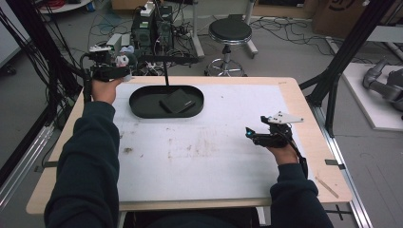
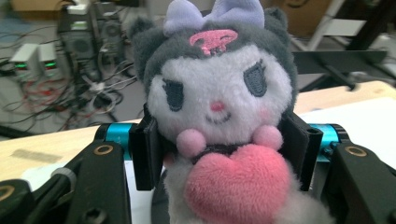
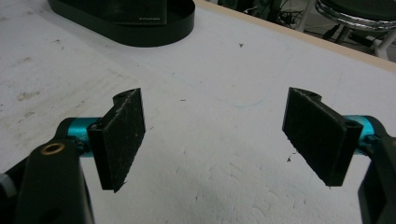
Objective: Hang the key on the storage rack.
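Note:
A grey-and-white plush toy (image 2: 219, 121) with a lilac bow and a pink heart sits between the jaws of my left gripper (image 2: 224, 149), which is shut on its body. From above, that gripper (image 1: 119, 66) and the plush toy (image 1: 124, 59) hang over the table's far left corner, just left of a black oval tray (image 1: 142, 108). A flat black wallet-like item (image 1: 177, 100) lies in the tray. My right gripper (image 3: 219, 140) stands open with nothing between its pads, low over the white mat (image 3: 224, 84). In the high view the right gripper (image 1: 254, 134) is at the table's right side.
The tray's black wall (image 3: 159, 32) is at the far left in the right gripper view. A thin black post (image 1: 166, 71) rises behind the tray. Beyond the table stand a black stool (image 1: 230, 32), computer cases (image 1: 152, 26) and many floor cables. A black frame leg (image 1: 332, 80) flanks the right edge.

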Motion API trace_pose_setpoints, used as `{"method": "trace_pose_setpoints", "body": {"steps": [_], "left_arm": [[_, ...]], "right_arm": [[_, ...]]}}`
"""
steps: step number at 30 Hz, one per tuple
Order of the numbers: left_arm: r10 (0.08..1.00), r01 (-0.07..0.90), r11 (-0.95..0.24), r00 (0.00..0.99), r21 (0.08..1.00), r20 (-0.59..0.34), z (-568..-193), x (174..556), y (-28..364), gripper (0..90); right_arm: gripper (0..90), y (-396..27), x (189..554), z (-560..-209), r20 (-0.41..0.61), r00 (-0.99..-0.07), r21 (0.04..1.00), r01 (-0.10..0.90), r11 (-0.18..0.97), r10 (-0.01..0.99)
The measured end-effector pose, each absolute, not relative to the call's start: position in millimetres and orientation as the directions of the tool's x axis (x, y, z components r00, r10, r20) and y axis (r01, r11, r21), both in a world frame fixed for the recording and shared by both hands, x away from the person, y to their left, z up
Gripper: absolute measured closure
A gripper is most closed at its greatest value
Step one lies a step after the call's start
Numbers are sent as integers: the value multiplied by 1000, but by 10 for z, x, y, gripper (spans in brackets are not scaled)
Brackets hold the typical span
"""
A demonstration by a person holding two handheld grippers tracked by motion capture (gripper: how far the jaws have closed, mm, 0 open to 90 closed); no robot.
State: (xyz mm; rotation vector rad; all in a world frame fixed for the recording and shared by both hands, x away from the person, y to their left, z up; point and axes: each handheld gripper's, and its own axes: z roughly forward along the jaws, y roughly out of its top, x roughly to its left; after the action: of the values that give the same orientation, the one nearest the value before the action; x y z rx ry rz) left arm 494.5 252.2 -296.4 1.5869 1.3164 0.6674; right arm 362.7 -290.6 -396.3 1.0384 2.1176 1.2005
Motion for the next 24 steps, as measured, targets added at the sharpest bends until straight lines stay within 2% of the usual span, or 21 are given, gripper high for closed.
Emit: {"method": "trace_pose_setpoints", "body": {"steps": [8,16,20,24], "left_arm": [[971,478,42,186,877,-148,-3180,4893,2652,410],[971,523,22,192,852,-144,-3484,4892,2563,409],[969,557,-42,224,830,-101,-3566,4939,2457,404],[972,565,-56,221,823,-85,-3613,4972,2358,386]], "right_arm": [[217,-2934,3615,-3969,-38,-586,868,382,317,810],[216,-2920,3612,-3971,-41,-586,867,382,321,809],[217,-2913,3610,-3971,-41,-588,865,383,323,807],[218,-2920,3610,-3971,-41,-590,866,382,323,806]]}}
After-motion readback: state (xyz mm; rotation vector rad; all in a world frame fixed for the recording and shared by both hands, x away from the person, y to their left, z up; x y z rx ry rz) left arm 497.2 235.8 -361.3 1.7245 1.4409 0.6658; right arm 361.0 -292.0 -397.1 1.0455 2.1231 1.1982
